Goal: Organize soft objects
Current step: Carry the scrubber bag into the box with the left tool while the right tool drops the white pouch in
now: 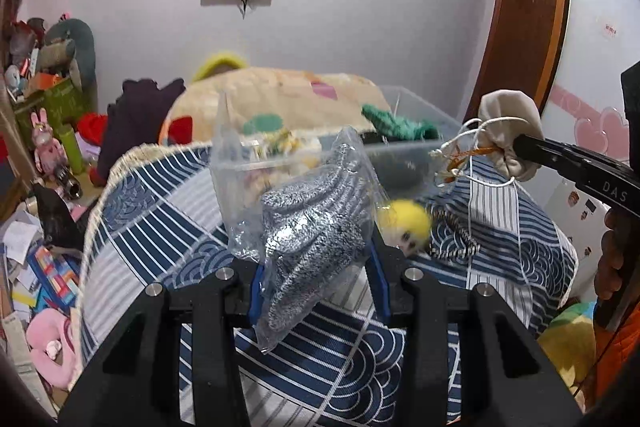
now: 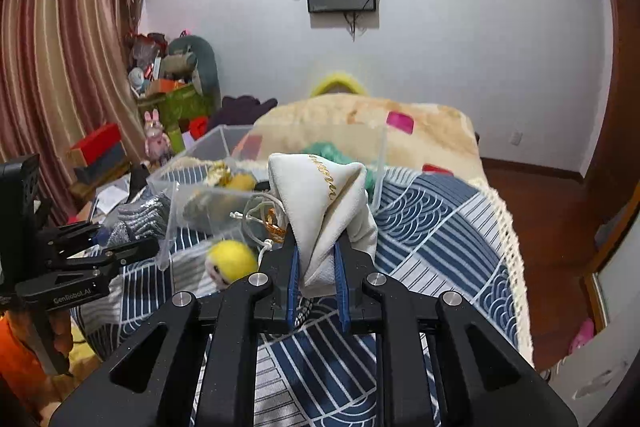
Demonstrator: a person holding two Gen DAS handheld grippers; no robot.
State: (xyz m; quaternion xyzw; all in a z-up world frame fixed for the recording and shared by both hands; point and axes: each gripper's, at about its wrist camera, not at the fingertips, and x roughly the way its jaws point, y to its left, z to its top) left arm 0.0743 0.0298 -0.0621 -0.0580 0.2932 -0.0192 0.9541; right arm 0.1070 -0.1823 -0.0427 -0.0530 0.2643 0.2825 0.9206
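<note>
My left gripper (image 1: 316,267) is shut on a clear plastic bag of grey knitwear (image 1: 316,227), held up above the bed. In the right wrist view that bag (image 2: 136,215) and the left gripper (image 2: 124,243) show at the left edge. My right gripper (image 2: 318,267) is shut on a cream drawstring pouch (image 2: 324,203) with gold lettering; its cords dangle to the left. The left wrist view shows this pouch (image 1: 508,123) in the right gripper (image 1: 520,147) at the right. A yellow plush ball (image 1: 408,223) (image 2: 232,259) lies on the bedspread between the two grippers.
A clear plastic bin (image 1: 420,135) (image 2: 216,143) holding green knit and small toys stands on the bed behind. The blue-and-white bedspread (image 1: 160,227) covers the bed, with a beige blanket (image 2: 360,123) beyond. Cluttered boxes and toys (image 1: 48,147) fill the left floor.
</note>
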